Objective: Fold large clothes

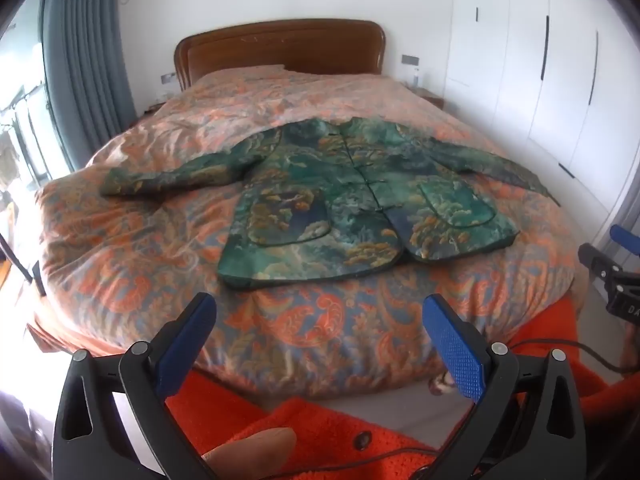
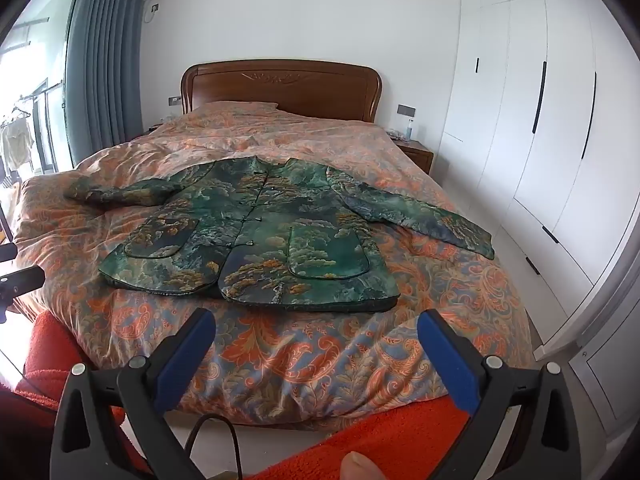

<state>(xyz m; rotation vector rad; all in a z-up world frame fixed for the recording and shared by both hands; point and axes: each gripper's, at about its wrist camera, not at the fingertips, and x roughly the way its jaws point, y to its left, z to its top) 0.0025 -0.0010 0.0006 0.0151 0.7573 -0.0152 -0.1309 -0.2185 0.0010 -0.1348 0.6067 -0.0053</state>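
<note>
A green and gold patterned jacket [image 1: 340, 196] [image 2: 264, 236] lies flat and face up on the bed, buttoned, with both sleeves spread out to the sides and its hem toward me. My left gripper [image 1: 320, 320] hangs open above the foot of the bed, short of the hem, with nothing between its blue pads. My right gripper [image 2: 316, 336] is also open and empty, just short of the hem's right half. The right gripper's tip [image 1: 616, 264] shows at the far right edge of the left wrist view.
The bed's orange paisley quilt [image 1: 132, 256] [image 2: 460, 300] surrounds the jacket. A wooden headboard [image 2: 280, 84] stands at the back, white wardrobes [image 2: 540, 120] on the right, a grey curtain [image 2: 100, 60] and window on the left. Orange sleeves [image 2: 380, 440] and a cable [image 2: 216, 436] are near the lens.
</note>
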